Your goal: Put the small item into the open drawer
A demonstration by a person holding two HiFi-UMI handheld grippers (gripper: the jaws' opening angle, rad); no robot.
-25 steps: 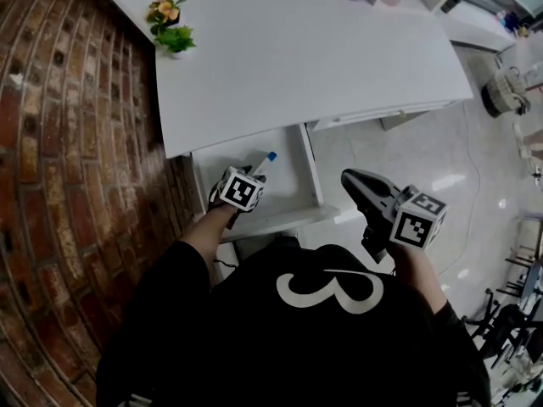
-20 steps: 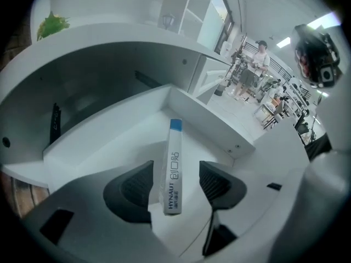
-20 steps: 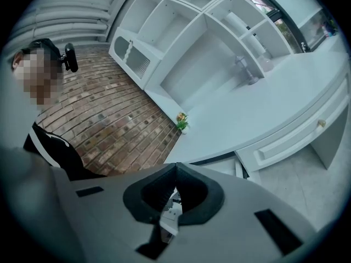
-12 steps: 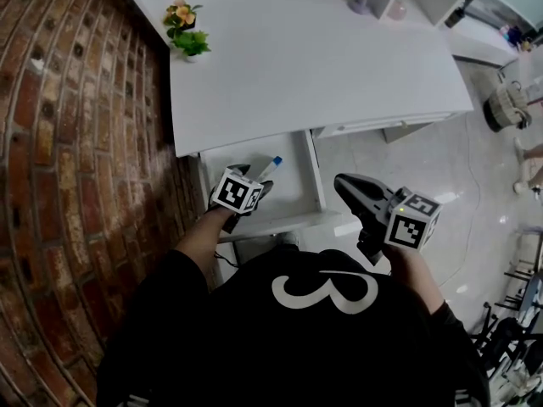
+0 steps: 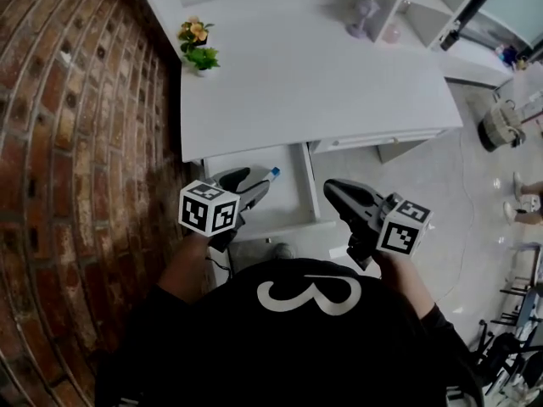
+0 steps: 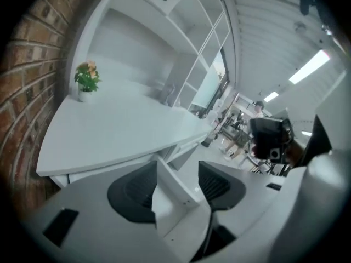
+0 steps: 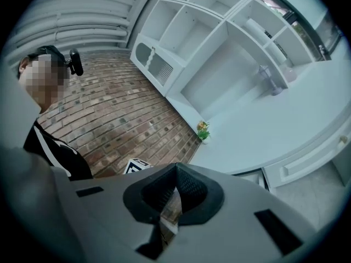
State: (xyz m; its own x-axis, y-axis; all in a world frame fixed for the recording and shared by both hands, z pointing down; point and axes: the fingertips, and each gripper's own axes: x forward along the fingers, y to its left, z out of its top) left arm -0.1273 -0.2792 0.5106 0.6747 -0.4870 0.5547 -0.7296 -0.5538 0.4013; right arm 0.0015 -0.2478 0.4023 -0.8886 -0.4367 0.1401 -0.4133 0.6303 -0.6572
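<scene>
The brick wall (image 5: 76,142) stands to the left of the left gripper (image 5: 257,183). The white desk (image 5: 314,83) lies ahead of both grippers, and the shelf unit (image 5: 407,7) stands at its far edge, ahead and to the right of the right gripper (image 5: 333,189). The open drawer (image 5: 307,181) projects from under the desk's near edge. The left gripper is positioned over the drawer, and the right gripper is positioned just right of the drawer's right wall. In the left gripper view, the left gripper (image 6: 176,182) has its jaws apart with nothing held; a white wall of the drawer (image 6: 170,193) shows through the gap, with the desk (image 6: 120,130) ahead. In the right gripper view, the right gripper (image 7: 175,174) has its jaws closed together at the tips and grips nothing. The plant (image 5: 198,45) stands on the desk's far left corner, well ahead of the left gripper. A pale purple vase (image 5: 365,15) stands by the shelf unit, well ahead of the right gripper. The small item (image 5: 271,175), white with a blue end, lies inside the drawer, just ahead of the left gripper's tips and clear of its jaws.
</scene>
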